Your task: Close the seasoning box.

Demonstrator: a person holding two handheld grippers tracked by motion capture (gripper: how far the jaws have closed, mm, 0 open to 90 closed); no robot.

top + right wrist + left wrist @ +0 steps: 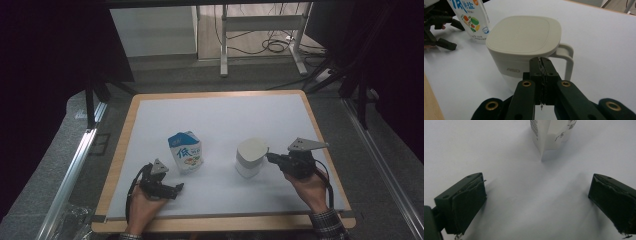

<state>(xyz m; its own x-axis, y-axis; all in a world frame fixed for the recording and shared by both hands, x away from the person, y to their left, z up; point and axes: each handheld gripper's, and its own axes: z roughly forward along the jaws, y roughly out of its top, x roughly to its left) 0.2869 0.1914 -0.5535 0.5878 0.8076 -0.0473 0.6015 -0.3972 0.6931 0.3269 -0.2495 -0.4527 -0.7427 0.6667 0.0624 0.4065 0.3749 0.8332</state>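
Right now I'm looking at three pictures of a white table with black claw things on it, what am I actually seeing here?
A person sits at a white-topped wooden table and holds a black two-jaw gripper in each hand; there is no robot. The high view looks down from above. The other two pictures come from cameras riding on the grippers.

On the table stand a blue and white paper carton and a cream plastic lidded mug with a side handle.

The left gripper rests near the carton with its jaws wide apart and nothing between them. The right gripper has its jaws pressed together, right at the mug beside its handle; it grips nothing that I can see.
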